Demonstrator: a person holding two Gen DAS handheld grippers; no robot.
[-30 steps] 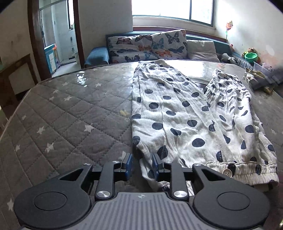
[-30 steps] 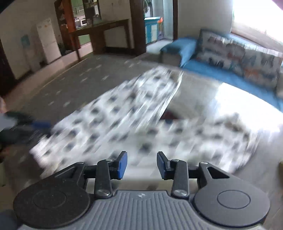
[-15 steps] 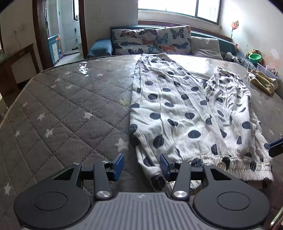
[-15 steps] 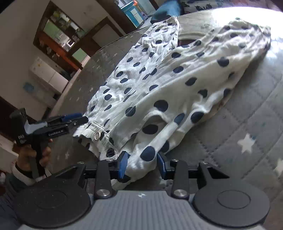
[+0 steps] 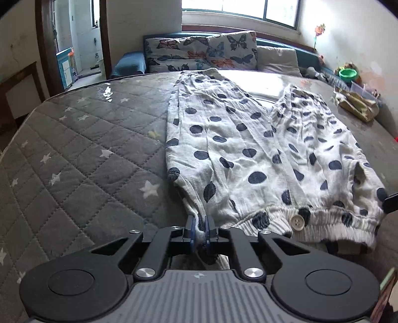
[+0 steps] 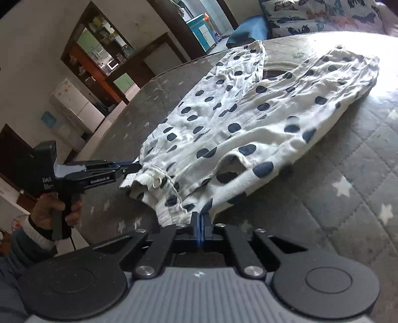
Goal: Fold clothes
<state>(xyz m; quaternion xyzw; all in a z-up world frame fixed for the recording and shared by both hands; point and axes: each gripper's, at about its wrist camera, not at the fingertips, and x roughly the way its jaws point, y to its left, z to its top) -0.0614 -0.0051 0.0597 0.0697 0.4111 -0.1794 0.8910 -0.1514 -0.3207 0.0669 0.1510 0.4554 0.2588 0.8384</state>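
I count 1 pair of polka-dot trousers (image 5: 238, 154), 2 legs to it, and 1 white button (image 5: 297, 220) on its elastic waistband (image 5: 330, 229). I have 2 sets of tongs on it. Beyond that I see 2 butterfly-print cushions (image 5: 199, 53), 1 plain grey cushion (image 5: 277, 60) and 1 green bowl (image 5: 347, 73).

The trousers lie on a grey quilted mattress (image 5: 82, 159) printed with small white stars; its far part shines under a glossy cover. Behind it runs a blue sofa (image 5: 129, 64) below a bright window (image 5: 238, 10). A dark wooden doorway (image 5: 44, 47) opens on the left. In the right wrist view a white fridge (image 6: 74, 104) stands in the far room.

The trousers are white with dark blue dots, crinkled, and spread flat with the legs running away from me and parted into a V. The waistband lies nearest me, gathered and bunched.

My left tongs (image 5: 199, 227) have just been closing and now pinch the left corner of the waistband, cloth pressed between the blue pads. In the right wrist view they reach in from the left, carried by a hand (image 6: 56, 206) in a grey sleeve. My right tongs (image 6: 201, 223) have just been closing too and now sit almost together on the waist's right corner, the fabric lifting slightly off the mattress there.
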